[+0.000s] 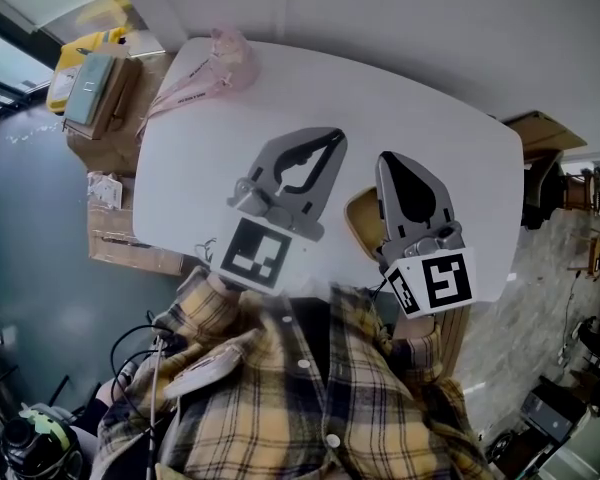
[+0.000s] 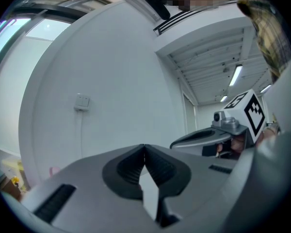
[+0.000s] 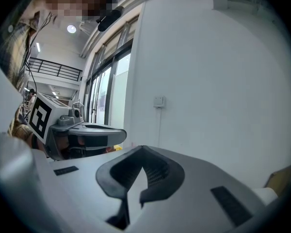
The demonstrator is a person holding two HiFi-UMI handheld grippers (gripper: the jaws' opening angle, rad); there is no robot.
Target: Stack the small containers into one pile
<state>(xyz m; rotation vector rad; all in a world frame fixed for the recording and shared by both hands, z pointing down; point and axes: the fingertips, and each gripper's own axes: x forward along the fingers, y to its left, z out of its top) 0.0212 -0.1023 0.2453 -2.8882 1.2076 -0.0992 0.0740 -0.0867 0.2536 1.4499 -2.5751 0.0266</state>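
In the head view both grippers are held over the white table (image 1: 430,138), close to the person's chest. My left gripper (image 1: 332,138) is shut with nothing in it, tips pointing away. My right gripper (image 1: 386,160) is also shut and empty, just to its right. A tan rounded container (image 1: 358,224) lies on the table under the right gripper, mostly hidden by it. In the left gripper view the jaws (image 2: 144,147) meet against a bare wall, with the right gripper (image 2: 218,136) beside them. The right gripper view shows its jaws (image 3: 143,150) touching and the left gripper (image 3: 85,132) alongside.
A pink plastic bag (image 1: 216,64) lies at the table's far left corner. Cardboard boxes (image 1: 105,103) stand on the floor to the left, and another box (image 1: 545,133) to the right. A wall switch (image 2: 81,102) shows ahead of the grippers.
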